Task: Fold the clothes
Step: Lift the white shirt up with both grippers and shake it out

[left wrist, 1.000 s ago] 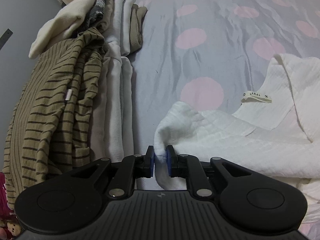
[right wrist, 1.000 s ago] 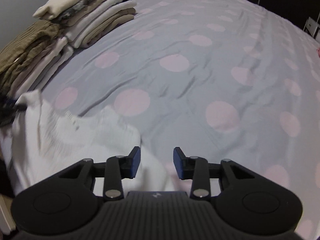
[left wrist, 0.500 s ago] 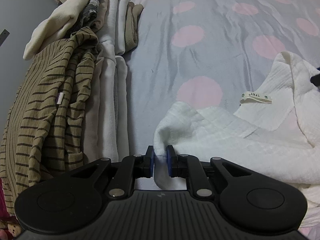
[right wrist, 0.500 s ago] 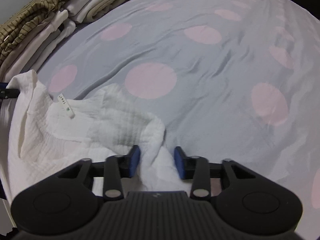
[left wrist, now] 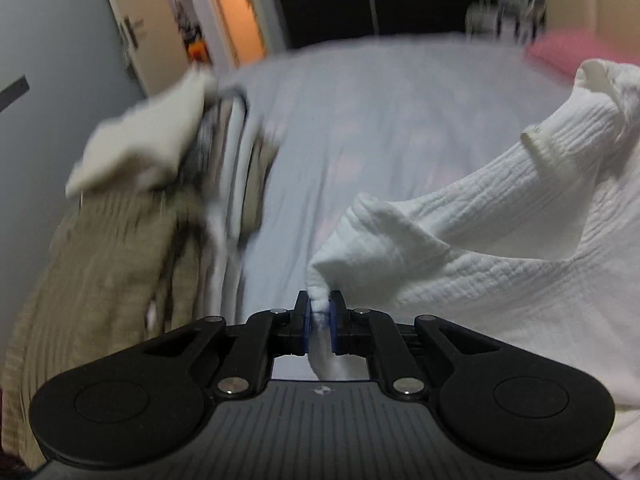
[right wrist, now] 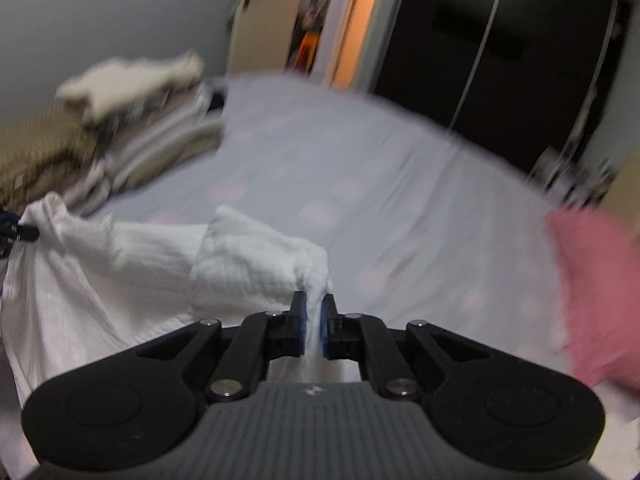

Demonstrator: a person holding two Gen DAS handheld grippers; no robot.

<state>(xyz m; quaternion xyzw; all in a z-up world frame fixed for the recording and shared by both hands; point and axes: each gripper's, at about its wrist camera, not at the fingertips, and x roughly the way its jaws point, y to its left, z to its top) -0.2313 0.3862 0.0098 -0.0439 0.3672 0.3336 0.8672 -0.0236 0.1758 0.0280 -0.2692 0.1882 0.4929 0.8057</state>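
Note:
A white textured garment (left wrist: 500, 240) hangs lifted above the bed, stretched between both grippers. My left gripper (left wrist: 319, 304) pinches one bunched corner of it, its jaws still closing with the cloth pressed between the blue pads. My right gripper (right wrist: 314, 306) pinches another corner of the white garment (right wrist: 120, 264), its jaws also closing on the fabric. In the right wrist view the left gripper's tip (right wrist: 16, 234) shows at the far left edge, holding the cloth's other end. A neck label (left wrist: 534, 138) faces up near the collar.
A stack of folded clothes (left wrist: 160, 148) and a tan striped garment (left wrist: 100, 280) lie along the bed's left side by the wall. The grey sheet with pink dots (right wrist: 380, 184) spreads ahead. A pink pillow (right wrist: 592, 280) lies at the right. Dark wardrobe doors (right wrist: 500, 40) stand behind.
The right gripper came down onto the white garment and shut on a corner. Both grippers then rose and tilted up, lifting the garment off the bed; the room's far side came into view.

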